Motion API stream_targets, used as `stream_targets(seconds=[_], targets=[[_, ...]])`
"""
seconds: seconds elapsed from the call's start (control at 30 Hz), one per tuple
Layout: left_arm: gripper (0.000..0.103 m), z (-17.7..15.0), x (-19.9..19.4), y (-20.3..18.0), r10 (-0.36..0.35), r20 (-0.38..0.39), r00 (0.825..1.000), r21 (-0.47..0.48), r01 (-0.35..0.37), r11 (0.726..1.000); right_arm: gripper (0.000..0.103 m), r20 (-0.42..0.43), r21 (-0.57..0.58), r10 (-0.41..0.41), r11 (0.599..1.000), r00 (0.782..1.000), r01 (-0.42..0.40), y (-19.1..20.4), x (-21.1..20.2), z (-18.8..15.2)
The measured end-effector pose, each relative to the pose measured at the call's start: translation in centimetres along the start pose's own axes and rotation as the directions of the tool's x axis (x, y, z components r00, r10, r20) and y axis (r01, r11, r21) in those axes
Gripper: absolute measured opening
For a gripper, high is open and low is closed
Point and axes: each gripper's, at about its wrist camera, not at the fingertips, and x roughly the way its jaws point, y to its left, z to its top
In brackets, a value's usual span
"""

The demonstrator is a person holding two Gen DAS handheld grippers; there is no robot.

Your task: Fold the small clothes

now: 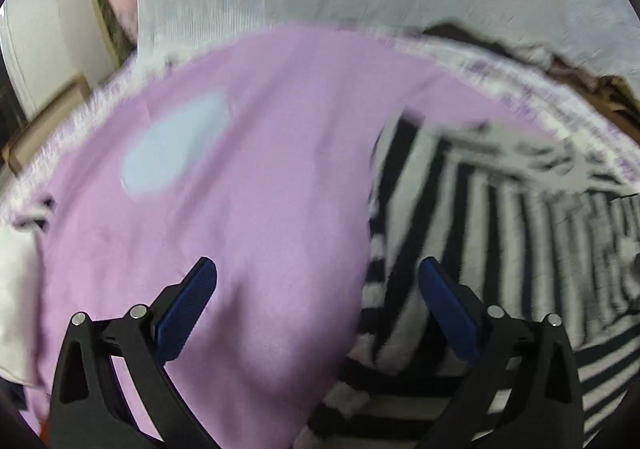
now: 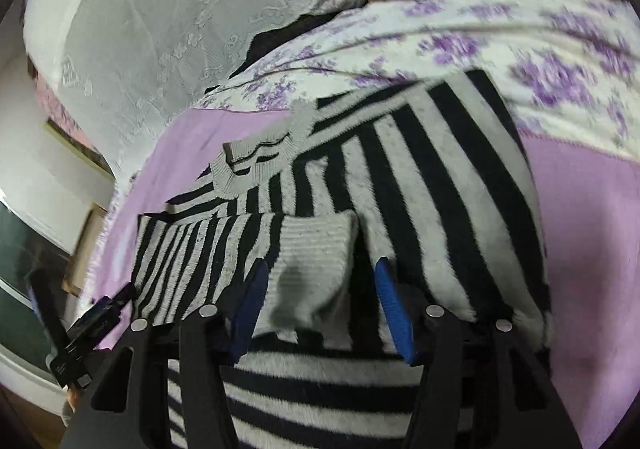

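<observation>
**Fig. Striped sweater flat on the blanket, sleeve folded in; right claw at the cuff**

The sweater lies spread on a lilac blanket, collar on the far side. One sleeve is laid across the body, and its grey cuff ends between the jaws of the right claw. Those jaws stand partly apart on either side of the cuff; neither pad visibly presses on it. The left claw hangs wide open and empty above the sweater's near edge, where knit meets blanket.

Risks, as judged:
- A closure that catches only the cuff's rim is likely to slip, so that the sleeve drops askew.
- A deep bite may pinch the body layer beneath the cuff, dragging the whole garment and spoiling the fold.
- The fuzzy knit may cling to the blanket; a one-sided pull could then skew the stripes or raise the blanket with it.
- Both views are smeared, so the exact contact is uncertain.

Surroundings: a floral sheet borders the blanket beyond the sweater, and a white lace cover rises behind it. Nothing lies on the sweater itself; the lace cover limits room on the far side.
</observation>
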Motion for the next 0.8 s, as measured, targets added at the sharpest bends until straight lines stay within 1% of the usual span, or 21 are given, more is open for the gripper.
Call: stream_targets(seconds=[0.03,0.07,0.1,0.17,0.23,0.3,0.33,0.37,0.4,0.43,0.47,0.5,0.53,0.57,0.6,0.63,0.67,0.7,0.73,0.77,0.8], targets=[[0.099,-0.3,1.2,0.7,-0.058,-0.042,0.997,-0.045,0.056,0.997,0.007,0.01,-0.027,0.002,1.0,1.0,-0.001,0.4,-0.1,0.0],[0.099,-0.2,1.2,1.3,-0.086,-0.039,0.996,-0.08,0.082,0.993,0.007,0.048,-0.048,0.003,0.999,0.999,-0.001,0.8,-0.7,0.1],[0.099,-0.1,0.9,1.6,-0.089,-0.032,0.996,-0.094,0.085,0.992,0.006,0.076,-0.061,0.003,0.998,0.997,0.002,1.0,-1.2,0.5],[0.099,0.2,-0.5,2.1,-0.052,0.024,0.998,-0.118,0.054,0.992,0.006,0.136,-0.091,0.015,0.996,0.991,-0.003,1.1,-2.4,1.1],[0.099,0.6,-1.8,2.3,-0.007,0.093,0.996,-0.123,0.019,0.992,0.006,0.127,-0.107,0.02,0.994,0.992,-0.006,0.9,-2.1,1.5],[0.099,1.2,-2.3,1.9,-0.024,0.111,0.994,-0.118,0.037,0.992,0.009,0.073,-0.122,-0.016,0.992,0.997,0.024,0.4,-0.1,1.5],[0.099,1.6,-2.3,1.4,-0.046,0.105,0.993,-0.112,0.058,0.992,0.01,0.047,-0.115,-0.045,0.992,0.998,0.05,-0.1,0.9,1.2],[0.099,1.9,-2.1,0.9,-0.053,0.096,0.994,-0.099,0.062,0.993,0.01,0.025,-0.098,-0.048,0.994,0.999,0.05,-0.6,1.6,1.1],[0.099,2.3,-1.7,0.1,-0.044,0.084,0.995,-0.074,0.05,0.996,0.009,0.023,-0.072,-0.023,0.997,0.999,0.025,-1.2,1.4,1.3],[0.099,2.6,-0.8,-0.9,0.005,0.066,0.998,-0.032,-0.002,0.999,0.01,0.03,-0.057,-0.008,0.998,1.0,0.01,-1.4,0.9,1.5],[0.099,2.9,0.4,-1.6,0.075,0.046,0.996,0.001,-0.075,0.997,0.014,0.059,-0.047,-0.012,0.999,0.998,0.015,-1.5,0.2,1.6],[0.099,3.1,1.4,-1.6,0.109,0.029,0.994,0.01,-0.109,0.994,0.017,0.122,-0.044,-0.03,0.998,0.992,0.036,-1.6,-1.1,1.7],[0.099,3.1,2.6,-1.2,0.115,0.005,0.993,-0.018,-0.115,0.993,0.017,0.165,-0.049,-0.033,0.998,0.986,0.041,-1.5,-2.2,1.6],[0.099,3.3,3.2,-0.1,0.086,-0.012,0.996,-0.085,-0.087,0.993,0.017,0.189,-0.057,-0.017,0.998,0.982,0.029,-1.4,-2.9,1.6],[0.099,3.3,3.2,0.9,0.058,-0.02,0.998,-0.134,-0.06,0.989,0.017,0.203,-0.072,0.018,0.997,0.979,-0.003,-1.1,-3.5,1.5],[0.099,3.5,3.3,1.9,0.042,-0.018,0.999,-0.189,-0.045,0.981,0.017,0.202,-0.089,0.037,0.996,0.979,-0.02,-0.7,-3.5,1.5],[0.099,3.5,3.4,2.2,0.031,-0.016,0.999,-0.198,-0.033,0.98,0.017,0.191,-0.114,0.049,0.993,0.98,-0.027,-0.2,-3.3,1.3],[0.099,3.4,3.5,2.2,0.026,-0.016,1.0,-0.197,-0.028,0.98,0.017,0.154,-0.151,0.046,0.988,0.987,-0.022,0.4,-2.3,1.1],[0.099,3.4,3.4,2.1,0.034,-0.006,0.999,-0.191,-0.035,0.981,0.019,0.103,-0.174,0.015,0.985,0.995,0.003,0.6,-1.0,0.9],[0.099,3.5,3.3,1.9,0.046,0.002,0.999,-0.181,-0.045,0.983,0.023,0.017,-0.174,-0.036,0.984,0.999,0.038,0.2,1.2,0.5],[0.099,3.5,3.3,1.7,0.052,0.006,0.999,-0.175,-0.05,0.983,0.023,0.013,-0.156,-0.021,0.988,1.0,0.022,-0.3,1.7,0.6]])
